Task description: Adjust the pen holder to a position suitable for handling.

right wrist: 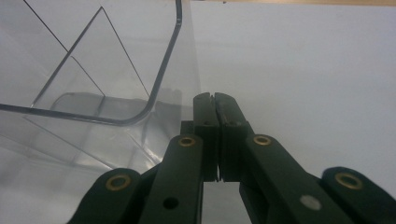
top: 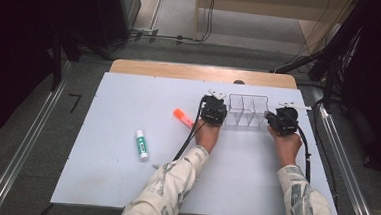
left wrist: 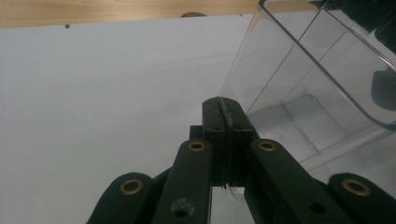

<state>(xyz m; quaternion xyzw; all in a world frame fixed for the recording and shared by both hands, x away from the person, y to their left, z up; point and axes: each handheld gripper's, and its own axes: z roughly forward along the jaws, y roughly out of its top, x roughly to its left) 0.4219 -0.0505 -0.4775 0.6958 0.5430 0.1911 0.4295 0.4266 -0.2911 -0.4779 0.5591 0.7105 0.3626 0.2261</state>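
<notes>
A person is gripping a clear plastic divided organizer (top: 247,111) at both ends near the far edge of the white surface (top: 101,147), the left claw (top: 213,109) pinching shut on its left wall and the right claw (top: 281,120) clamping the thin right wall. The grasp appears done; lifting or shifting the tray seemingly remains. An orange marker (top: 183,117) and a green-and-white glue stick (top: 141,144) are lying apart, untouched. The stick's label is too small to read.

High view looks down; both gripper views closely share the clear organizer (top: 247,111).
</notes>
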